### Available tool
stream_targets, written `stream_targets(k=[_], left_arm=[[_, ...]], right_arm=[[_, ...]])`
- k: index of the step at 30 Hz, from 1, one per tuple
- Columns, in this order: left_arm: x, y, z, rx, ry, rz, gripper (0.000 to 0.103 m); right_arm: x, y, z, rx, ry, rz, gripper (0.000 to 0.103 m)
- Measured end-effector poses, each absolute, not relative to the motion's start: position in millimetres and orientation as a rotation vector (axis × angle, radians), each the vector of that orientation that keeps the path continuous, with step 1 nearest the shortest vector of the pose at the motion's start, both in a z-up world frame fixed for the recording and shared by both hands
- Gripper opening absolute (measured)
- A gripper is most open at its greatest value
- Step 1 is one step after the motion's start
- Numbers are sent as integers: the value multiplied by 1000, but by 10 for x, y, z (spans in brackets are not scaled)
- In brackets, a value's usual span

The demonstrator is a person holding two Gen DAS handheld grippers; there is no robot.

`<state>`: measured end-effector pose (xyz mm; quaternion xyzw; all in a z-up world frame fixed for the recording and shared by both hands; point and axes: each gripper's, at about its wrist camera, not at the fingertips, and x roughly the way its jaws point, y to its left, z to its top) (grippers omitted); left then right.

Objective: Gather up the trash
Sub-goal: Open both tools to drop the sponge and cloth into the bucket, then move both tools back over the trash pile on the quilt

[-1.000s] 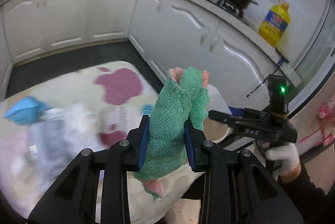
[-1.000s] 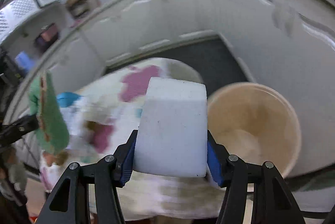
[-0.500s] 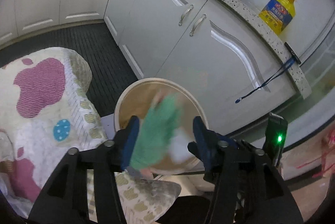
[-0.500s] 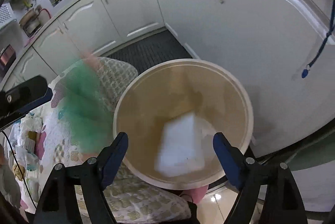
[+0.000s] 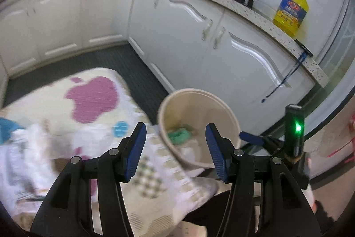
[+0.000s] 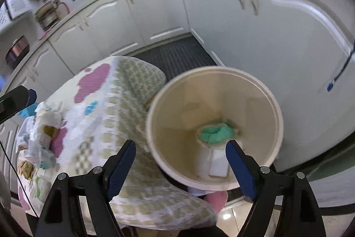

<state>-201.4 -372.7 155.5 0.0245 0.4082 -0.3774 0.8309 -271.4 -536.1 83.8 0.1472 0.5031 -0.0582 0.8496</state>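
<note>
Both claws released: left gripper (image 5: 175,146) and right gripper (image 6: 180,167) stand spread, empty, above the round beige plastic bin (image 6: 275,108).
Crumpled green terry cloth (image 6: 216,132) lies at the bin's bottom, long axis left-right, atop a white foam block (image 6: 218,162). Patterned cloth-covered table (image 6: 124,104) touches the bin's left; white cabinets (image 5: 221,55) stand far behind.

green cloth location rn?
In both wrist views the green cloth lies at the bottom of the beige bin, partly on top of the white sponge block, just right of the patterned table cover.
</note>
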Motion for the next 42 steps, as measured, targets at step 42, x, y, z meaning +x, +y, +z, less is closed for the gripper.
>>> stream_targets(k=[42], left_arm=[[-2146, -1671, 1565, -32, 714, -433, 54]], right_arm=[[-2434, -3260, 1601, 154, 854, 107, 82]])
